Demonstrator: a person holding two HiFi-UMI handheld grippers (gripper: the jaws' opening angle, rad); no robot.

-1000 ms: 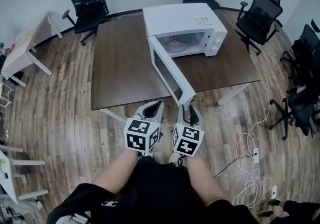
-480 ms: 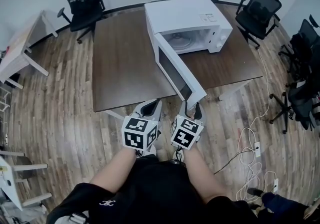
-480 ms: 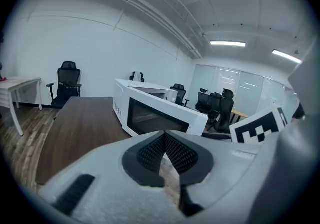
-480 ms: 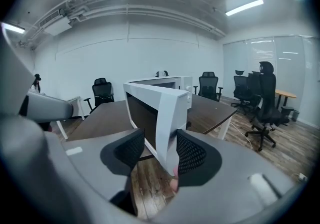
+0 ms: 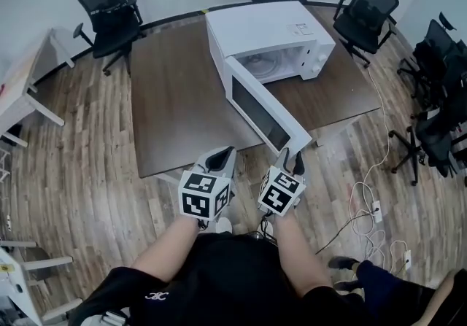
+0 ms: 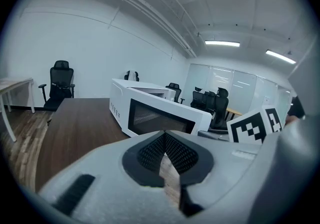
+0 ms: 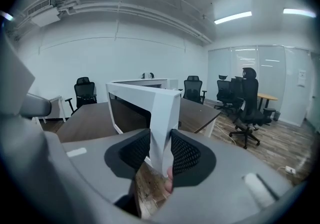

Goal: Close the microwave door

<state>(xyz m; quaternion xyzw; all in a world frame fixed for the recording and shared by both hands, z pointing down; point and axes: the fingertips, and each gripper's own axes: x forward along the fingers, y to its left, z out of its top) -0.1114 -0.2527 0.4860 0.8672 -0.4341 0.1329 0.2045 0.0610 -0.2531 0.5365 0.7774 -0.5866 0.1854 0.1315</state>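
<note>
- Head view, far left: an office chair (image 5: 108, 7) is seen on the wooden floor beyond the brown table (image 5: 175, 98).
- The left gripper (image 5: 222, 154) is held just off the table's near edge. In the left gripper view its jaws are seen brought together at the tips, with nothing between them.
- The white microwave (image 5: 266, 29) is set on the far right part of the table, with its cavity exposed.
- The microwave door (image 5: 263, 109) is swung wide open toward the person, and its free edge reaches about as far as the table's near edge.
- The right gripper (image 5: 290, 160) is placed at that free edge. In the right gripper view its jaws are seen closing, and the door's edge fills the gap between the pads (image 7: 186, 154).
- White cables (image 5: 365, 222) are laid on the floor at the right.
</note>
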